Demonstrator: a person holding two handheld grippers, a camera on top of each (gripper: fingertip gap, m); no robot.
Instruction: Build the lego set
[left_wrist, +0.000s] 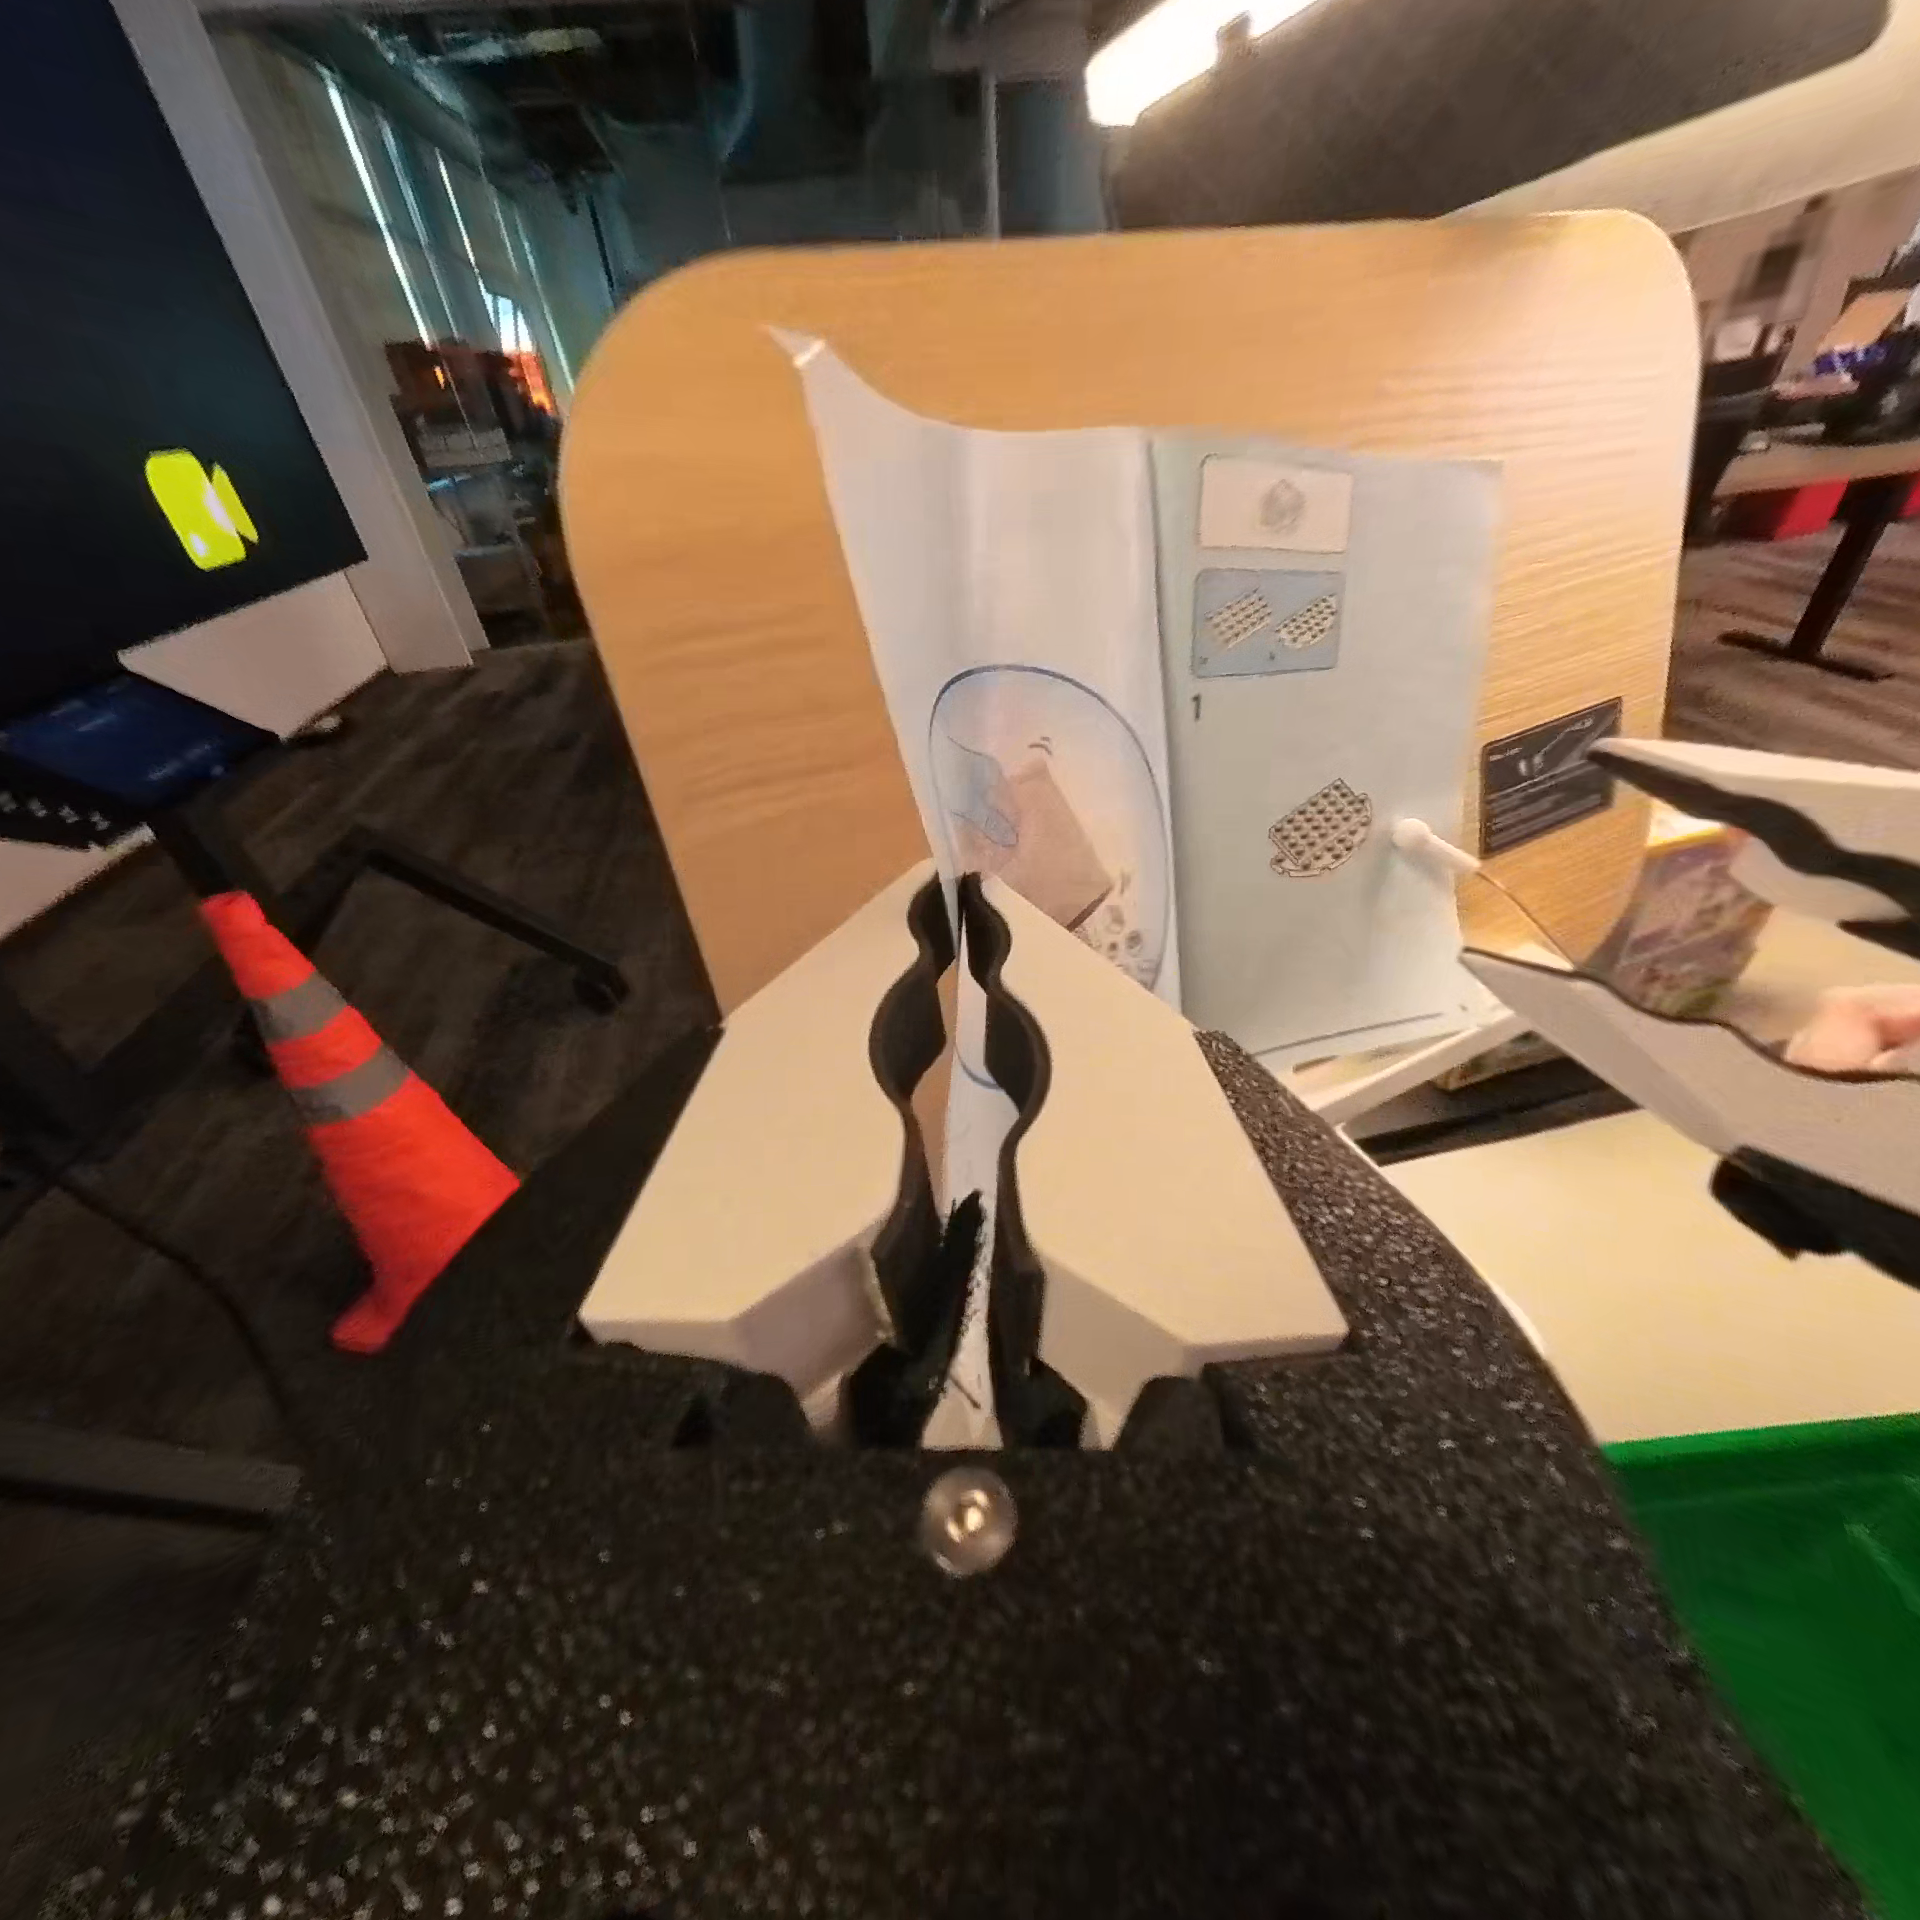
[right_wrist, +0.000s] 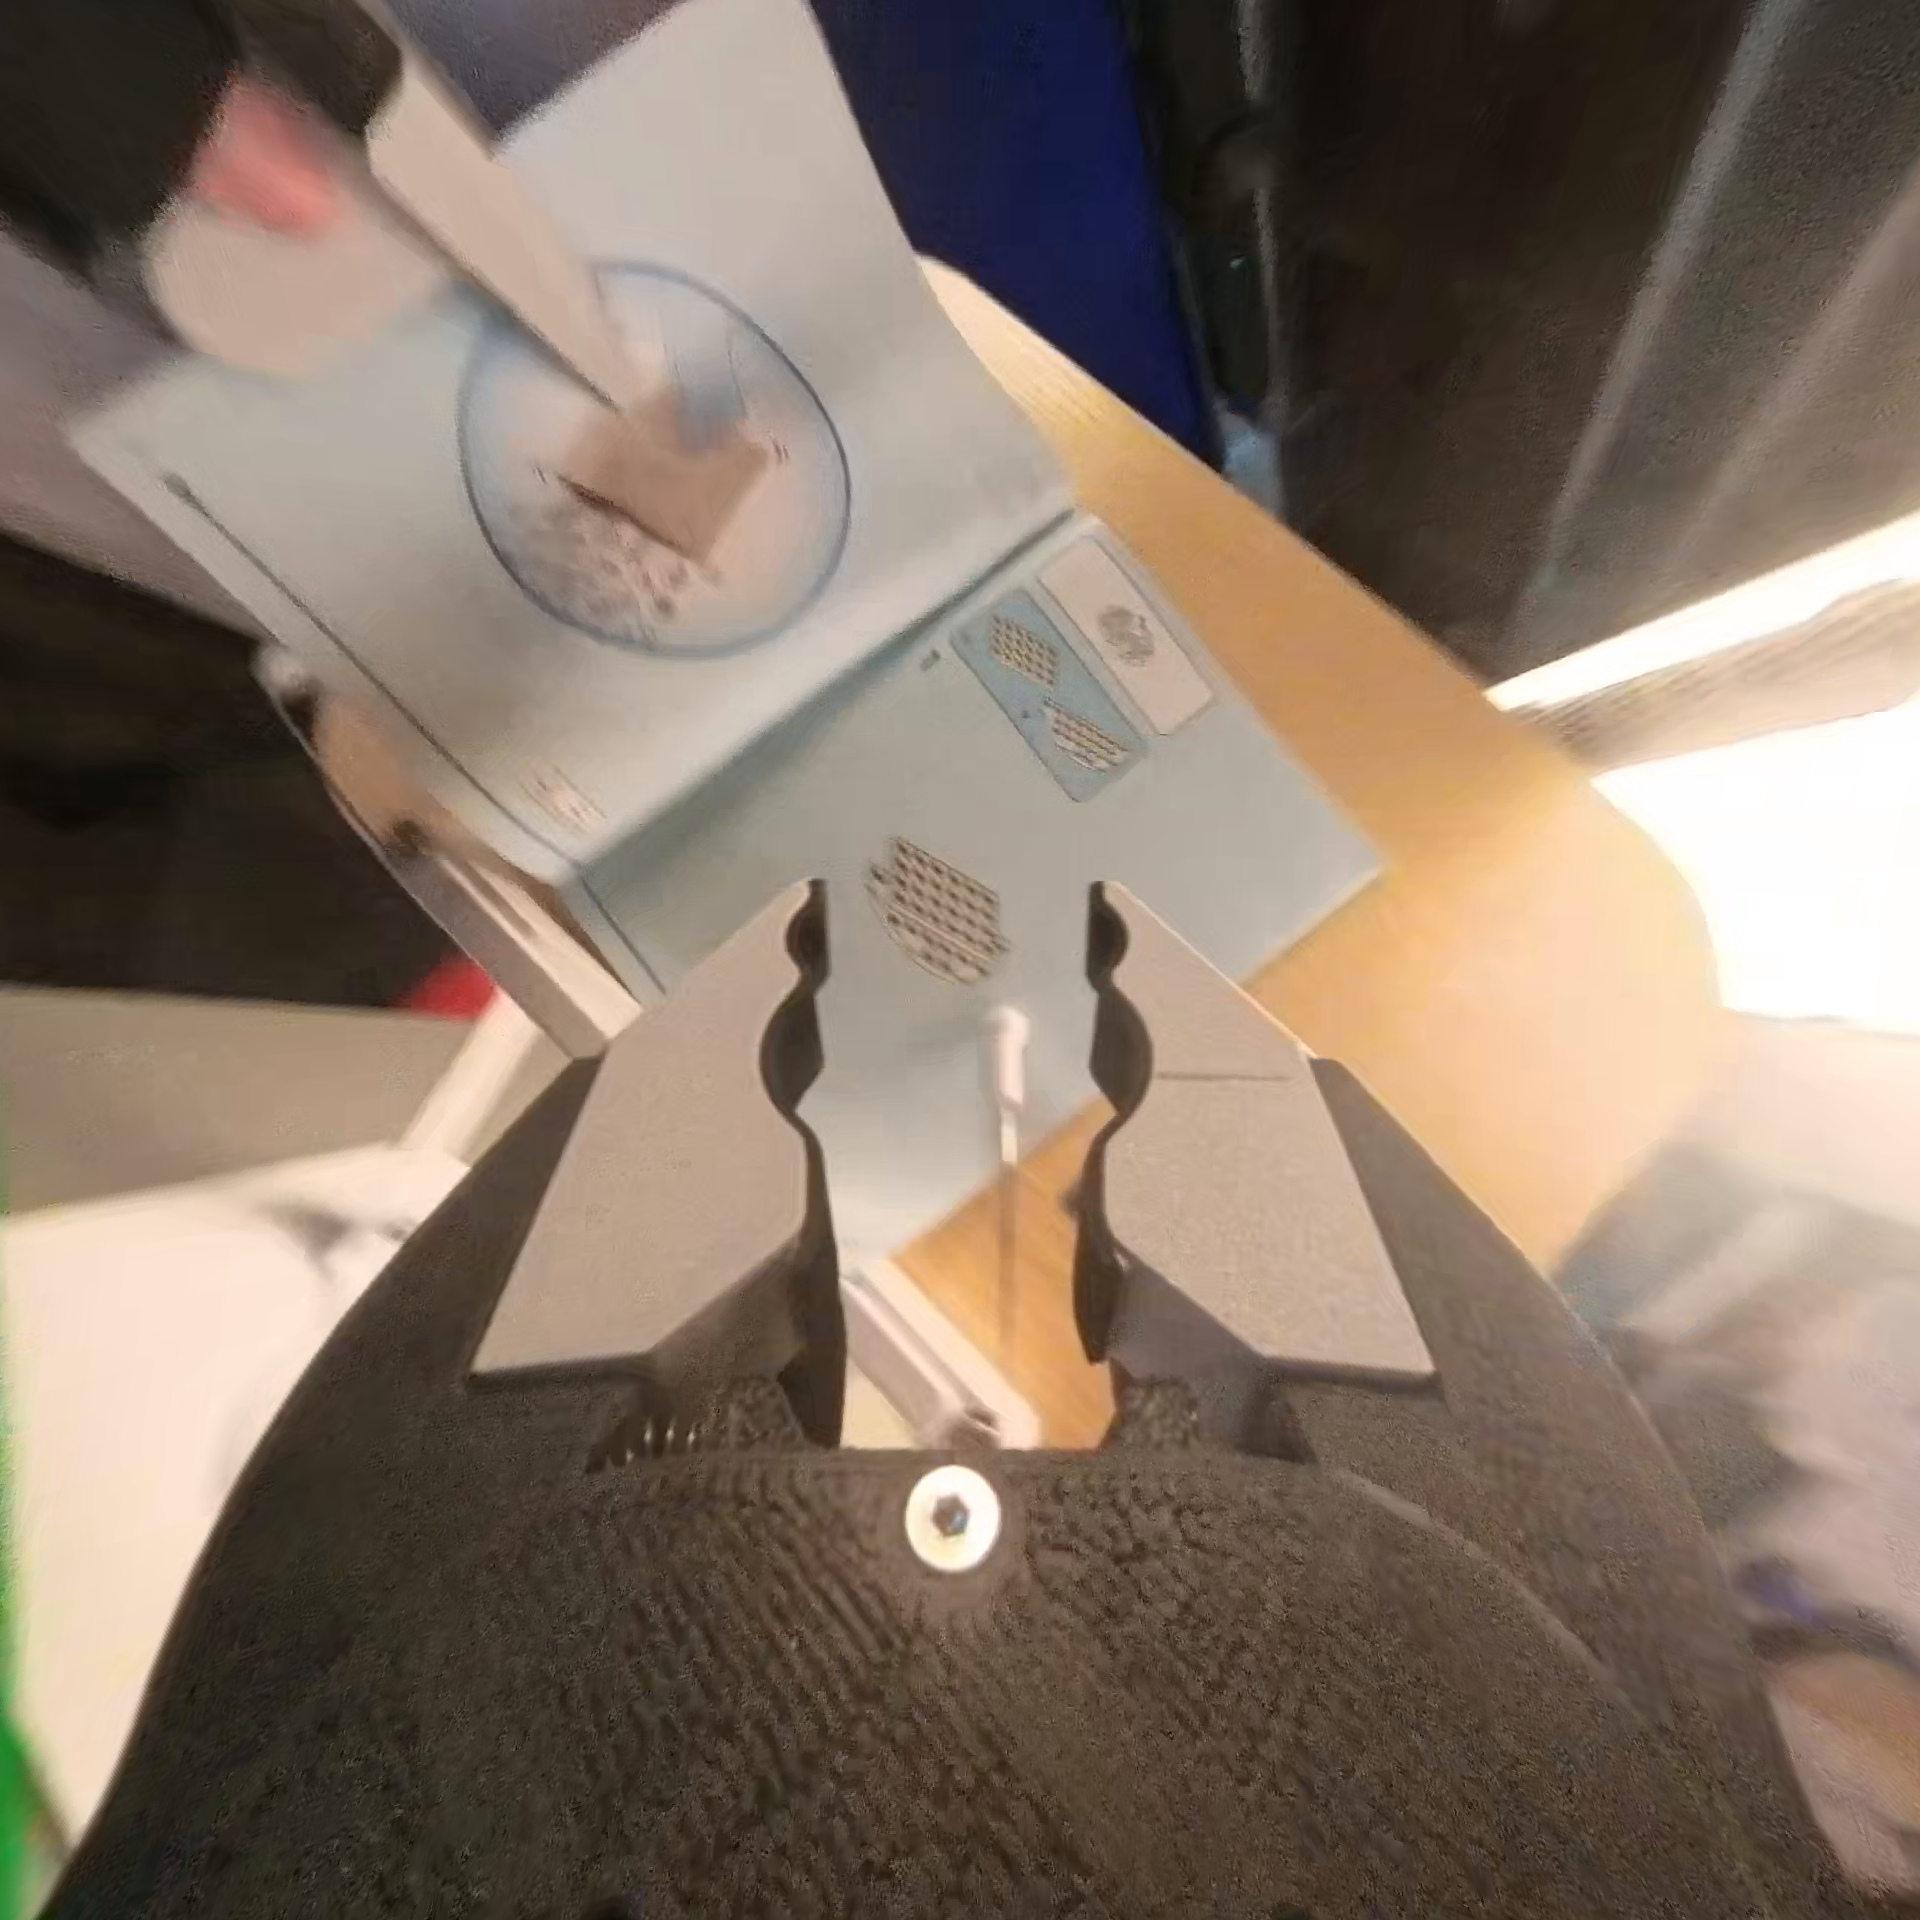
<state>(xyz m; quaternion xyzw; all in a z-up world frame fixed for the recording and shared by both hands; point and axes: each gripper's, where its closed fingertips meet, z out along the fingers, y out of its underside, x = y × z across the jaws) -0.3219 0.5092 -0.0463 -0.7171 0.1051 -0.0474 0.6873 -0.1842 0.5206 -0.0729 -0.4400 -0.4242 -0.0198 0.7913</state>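
A pale blue instruction booklet stands open against a wooden stand board. My left gripper is shut on the booklet's left page, pinching its edge and holding it away from the board. My right gripper shows at the right of the left wrist view, open, just beside the right page. In the right wrist view the right gripper is open and empty, with the booklet and a white clip arm resting on the page between its jaws. The left gripper's finger shows blurred on the left page.
An orange traffic cone stands on the floor at left, near dark chair legs and a dark screen. A white table and a green mat lie at lower right. A colourful box sits behind the right gripper. The gap from one gripper's tips to the other's is roughly 15 centimetres.
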